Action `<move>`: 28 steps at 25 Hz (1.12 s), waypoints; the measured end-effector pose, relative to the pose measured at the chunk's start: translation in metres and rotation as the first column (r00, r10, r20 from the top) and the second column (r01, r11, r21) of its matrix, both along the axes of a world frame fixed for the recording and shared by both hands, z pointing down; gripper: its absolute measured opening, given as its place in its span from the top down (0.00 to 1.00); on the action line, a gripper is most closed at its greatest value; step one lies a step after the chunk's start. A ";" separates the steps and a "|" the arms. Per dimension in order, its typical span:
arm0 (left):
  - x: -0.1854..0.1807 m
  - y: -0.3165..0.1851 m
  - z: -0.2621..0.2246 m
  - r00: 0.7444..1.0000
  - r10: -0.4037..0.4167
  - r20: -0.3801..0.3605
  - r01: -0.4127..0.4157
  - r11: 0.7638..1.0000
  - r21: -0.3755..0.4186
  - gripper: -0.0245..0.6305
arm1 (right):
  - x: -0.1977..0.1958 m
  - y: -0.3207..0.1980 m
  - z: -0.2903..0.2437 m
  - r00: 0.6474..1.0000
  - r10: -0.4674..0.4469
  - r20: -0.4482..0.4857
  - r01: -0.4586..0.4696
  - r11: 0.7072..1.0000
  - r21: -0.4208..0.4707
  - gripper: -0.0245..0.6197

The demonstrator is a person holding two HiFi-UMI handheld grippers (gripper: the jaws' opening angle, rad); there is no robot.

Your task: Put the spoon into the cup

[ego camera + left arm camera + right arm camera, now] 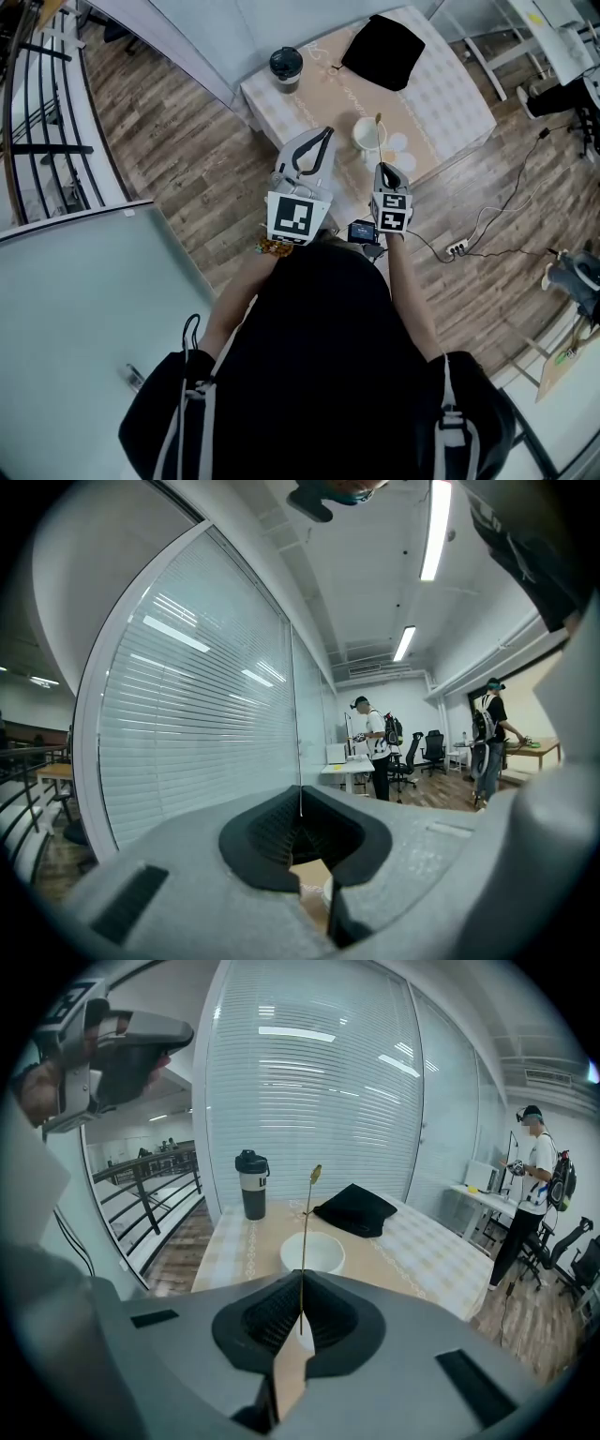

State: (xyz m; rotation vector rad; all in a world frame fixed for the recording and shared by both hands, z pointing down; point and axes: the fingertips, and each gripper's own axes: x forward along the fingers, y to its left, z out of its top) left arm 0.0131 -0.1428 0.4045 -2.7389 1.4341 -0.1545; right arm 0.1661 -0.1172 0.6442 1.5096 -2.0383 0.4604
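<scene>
A white cup (pixel 365 134) (pixel 312 1252) stands on the beige-clothed table (pixel 450 103). My right gripper (pixel 379 169) (pixel 300 1290) is shut on the handle of a thin gold spoon (pixel 379 141) (pixel 305 1232). The spoon stands upright out of the jaws, bowl end on top, just near of the cup and above the table. My left gripper (pixel 326 134) (pixel 300 803) is shut with nothing in it. It hangs raised left of the cup over the table's near edge, and also shows at the upper left of the right gripper view (pixel 112 1044).
A black lidded tumbler (pixel 286 66) (pixel 252 1185) stands at the table's far left, a black cloth pouch (pixel 382 52) (pixel 356 1208) at the far middle. A railing (pixel 37 112) runs at the left. Cables and a power strip (pixel 457 248) lie on the floor at the right. People stand by desks (pixel 375 747).
</scene>
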 end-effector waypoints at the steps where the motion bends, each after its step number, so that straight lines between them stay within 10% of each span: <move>1: 0.000 0.000 0.000 1.000 0.000 0.000 0.000 1.000 0.000 0.93 | -0.001 0.000 0.000 1.000 -0.002 0.002 0.002 1.000 0.000 0.95; 28: 0.000 0.001 0.008 1.000 0.004 0.004 -0.004 1.000 -0.023 0.93 | -0.002 -0.005 0.004 0.998 0.021 0.053 -0.021 1.000 -0.006 0.95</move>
